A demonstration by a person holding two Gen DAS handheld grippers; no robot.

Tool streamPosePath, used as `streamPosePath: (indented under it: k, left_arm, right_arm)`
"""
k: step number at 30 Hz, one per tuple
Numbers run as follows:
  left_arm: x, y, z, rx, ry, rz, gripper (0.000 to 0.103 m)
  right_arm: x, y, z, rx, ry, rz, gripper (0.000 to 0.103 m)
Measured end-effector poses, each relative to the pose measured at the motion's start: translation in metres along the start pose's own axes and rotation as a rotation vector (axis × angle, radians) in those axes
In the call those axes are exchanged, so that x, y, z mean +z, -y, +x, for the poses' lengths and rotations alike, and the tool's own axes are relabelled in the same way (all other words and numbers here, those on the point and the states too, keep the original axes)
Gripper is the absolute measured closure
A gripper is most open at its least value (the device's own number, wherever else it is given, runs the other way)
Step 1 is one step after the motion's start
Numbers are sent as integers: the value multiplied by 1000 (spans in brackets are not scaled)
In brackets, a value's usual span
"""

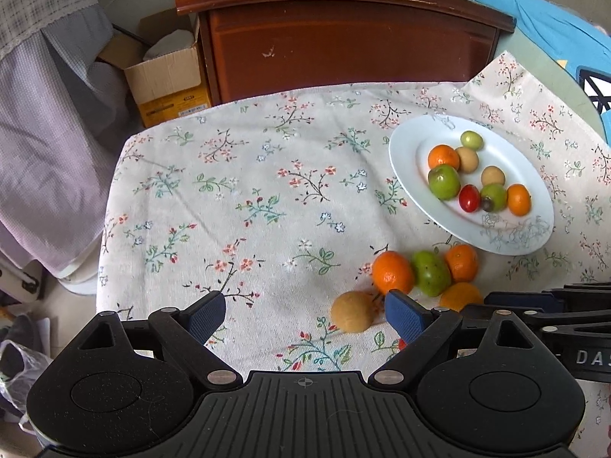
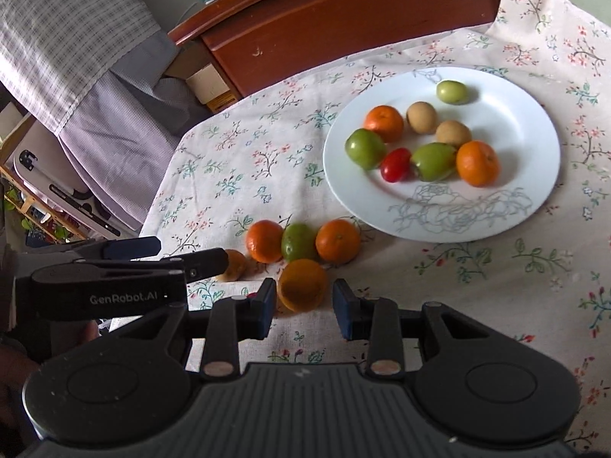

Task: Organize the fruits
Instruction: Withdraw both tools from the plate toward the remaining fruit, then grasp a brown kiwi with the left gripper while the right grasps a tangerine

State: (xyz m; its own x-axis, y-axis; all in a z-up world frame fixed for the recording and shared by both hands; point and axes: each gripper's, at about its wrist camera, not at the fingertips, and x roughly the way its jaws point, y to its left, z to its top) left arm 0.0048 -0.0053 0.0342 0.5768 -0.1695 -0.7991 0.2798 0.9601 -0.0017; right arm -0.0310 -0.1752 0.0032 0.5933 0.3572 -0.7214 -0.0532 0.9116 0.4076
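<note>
A white plate [image 2: 496,206] holds several fruits: oranges, green ones, tan ones and a red tomato [image 2: 396,165]. On the cloth in front of it lie two oranges [image 2: 264,240] [image 2: 337,240] with a green fruit [image 2: 299,241] between them. A fourth orange [image 2: 301,284] lies nearer, just ahead of my right gripper [image 2: 303,311], whose narrowly parted jaws do not press it. My left gripper [image 1: 305,315] is open wide. A tan fruit [image 1: 353,316] rests on the cloth close to its right finger [image 1: 404,316], untouched.
The flowered cloth [image 1: 248,198] covers a table that ends at the left and far sides. Behind stands a brown wooden cabinet [image 1: 343,45], with a cardboard box [image 1: 168,76] and purple bedding [image 1: 46,152] to the left. Blue fabric [image 1: 553,26] lies far right.
</note>
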Motion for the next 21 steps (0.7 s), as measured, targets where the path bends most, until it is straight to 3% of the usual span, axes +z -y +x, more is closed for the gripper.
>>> streamPosePath:
  k: [13,21]
  left_arm:
    - [-4,2,10,-39,-20,-8,13]
    - [-9,9,19,-60,-38,17,32]
  right_arm:
    - [-2,-2,14,-28,-6,-27,73]
    - [3,3,7,-38,-3,-5,73]
